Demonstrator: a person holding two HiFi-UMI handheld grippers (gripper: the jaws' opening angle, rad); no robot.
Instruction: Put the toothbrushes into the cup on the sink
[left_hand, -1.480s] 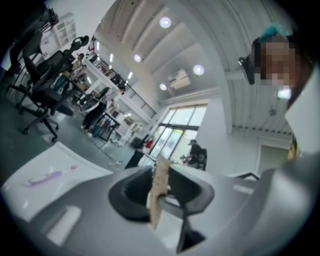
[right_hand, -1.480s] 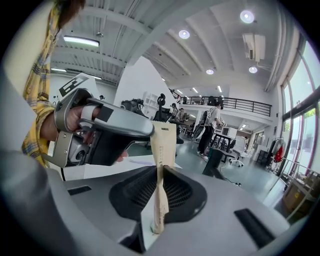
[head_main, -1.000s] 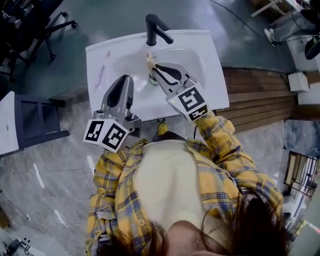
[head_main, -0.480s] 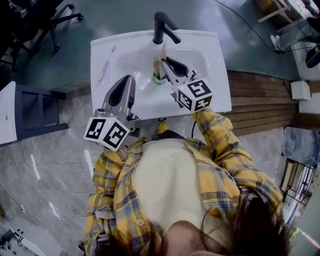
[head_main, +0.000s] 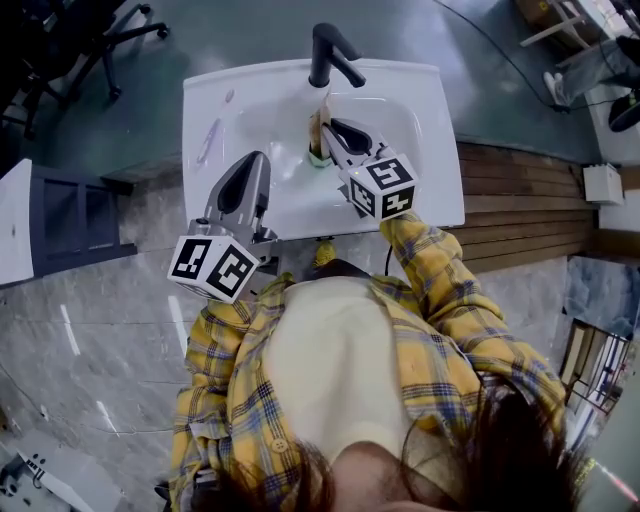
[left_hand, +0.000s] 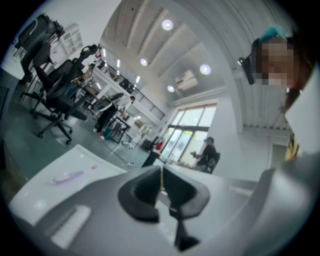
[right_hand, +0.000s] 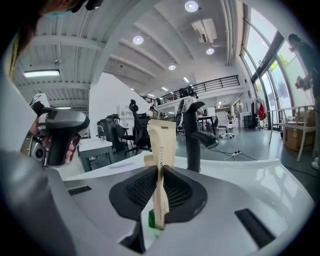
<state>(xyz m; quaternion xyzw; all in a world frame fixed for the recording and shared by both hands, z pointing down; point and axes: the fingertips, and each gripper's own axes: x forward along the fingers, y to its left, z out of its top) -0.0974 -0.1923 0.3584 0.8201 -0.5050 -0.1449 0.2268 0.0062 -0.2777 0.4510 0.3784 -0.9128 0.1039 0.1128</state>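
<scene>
Fingers (right_hand: 178, 191) of right gripper (right_hand: 160, 172) clamped on paper-wrapped toothbrush (right_hand: 163, 142), seemingly over green cup (head_main: 317, 158); left gripper (left_hand: 161, 175) closed, empty.

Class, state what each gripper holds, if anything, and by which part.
The right gripper clamps the tan paper-wrapped toothbrush at its lower middle, with the wrapper's top standing above the jaws. The left gripper holds nothing, its jaws together.

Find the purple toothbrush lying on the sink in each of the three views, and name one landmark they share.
Head view: the purple toothbrush lies upper left, on the sink's left ledge.
Left gripper view: purple toothbrush at lower left, on the ledge.
Right gripper view: purple toothbrush small, left of centre, beyond the jaws.
Shared landmark: the white sink.
</scene>
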